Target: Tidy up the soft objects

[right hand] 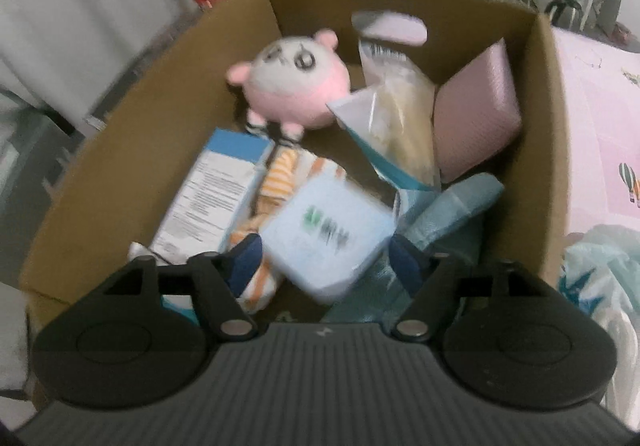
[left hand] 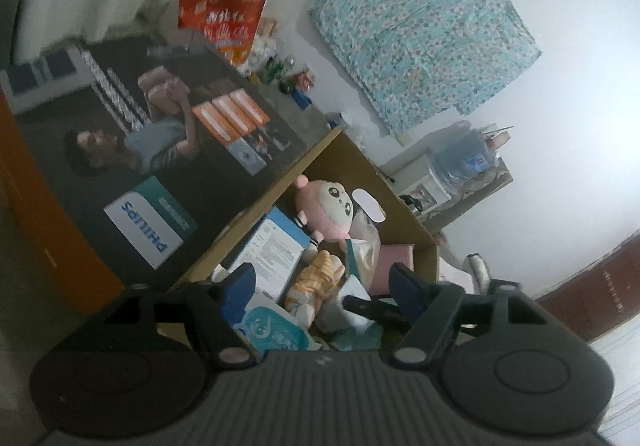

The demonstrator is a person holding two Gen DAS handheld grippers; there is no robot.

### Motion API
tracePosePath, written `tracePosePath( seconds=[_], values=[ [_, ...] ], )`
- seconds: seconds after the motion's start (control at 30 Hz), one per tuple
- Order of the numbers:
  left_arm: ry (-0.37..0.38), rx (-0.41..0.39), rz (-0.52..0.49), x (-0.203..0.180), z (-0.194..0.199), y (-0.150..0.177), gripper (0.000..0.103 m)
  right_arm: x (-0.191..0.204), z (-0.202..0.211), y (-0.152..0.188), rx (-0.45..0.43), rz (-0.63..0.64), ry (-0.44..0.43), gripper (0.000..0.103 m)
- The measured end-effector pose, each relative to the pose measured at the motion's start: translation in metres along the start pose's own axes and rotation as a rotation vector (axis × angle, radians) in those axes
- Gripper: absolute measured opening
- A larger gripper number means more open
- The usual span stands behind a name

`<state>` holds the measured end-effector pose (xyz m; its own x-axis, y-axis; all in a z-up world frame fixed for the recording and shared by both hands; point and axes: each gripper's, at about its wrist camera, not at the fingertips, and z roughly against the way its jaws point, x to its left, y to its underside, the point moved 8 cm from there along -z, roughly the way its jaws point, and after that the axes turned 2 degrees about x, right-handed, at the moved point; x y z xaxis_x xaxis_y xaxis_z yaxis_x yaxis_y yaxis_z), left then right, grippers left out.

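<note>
Hovering over cardboard box, right gripper spread, empty above tissue pack. Left gripper also spread. Next, probably: descend, pinch pack.

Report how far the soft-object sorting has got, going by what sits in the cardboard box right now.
Done: the cardboard box already holds the pink plush toy, striped cloth, pale blue packet and teal towel. In hand: nothing; the right gripper is open above the packet, the left gripper open over the box. Left: the plastic bag beside the box, possibly.
</note>
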<state>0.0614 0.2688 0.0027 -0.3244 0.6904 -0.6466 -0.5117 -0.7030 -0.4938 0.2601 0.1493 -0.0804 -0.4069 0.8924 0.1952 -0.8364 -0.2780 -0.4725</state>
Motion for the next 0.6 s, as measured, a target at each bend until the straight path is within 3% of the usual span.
tracePosePath(
  seconds=[0.2, 0.33, 0.43, 0.53, 0.6],
  values=[
    [-0.045, -0.042, -0.134, -0.019, 0.015, 0.019, 0.084, -0.005, 0.059, 0.011, -0.160, -0.015, -0.099, 0.079],
    [-0.095, -0.081, -0.320, -0.041, 0.023, 0.038, 0.096, -0.012, 0.106, 0.029, -0.277, -0.036, -0.174, 0.089],
    [-0.096, -0.064, -0.457, -0.059, 0.021, 0.053, 0.101, -0.019, 0.129, 0.049, -0.317, -0.038, -0.216, 0.098],
    [-0.072, -0.028, -0.555, -0.075, 0.016, 0.068, 0.102, -0.031, 0.147, 0.074, -0.336, -0.057, -0.221, 0.102],
    [-0.073, -0.037, -0.617, -0.085, 0.014, 0.076, 0.103, -0.044, 0.157, 0.091, -0.355, -0.076, -0.178, 0.102]
  ],
)
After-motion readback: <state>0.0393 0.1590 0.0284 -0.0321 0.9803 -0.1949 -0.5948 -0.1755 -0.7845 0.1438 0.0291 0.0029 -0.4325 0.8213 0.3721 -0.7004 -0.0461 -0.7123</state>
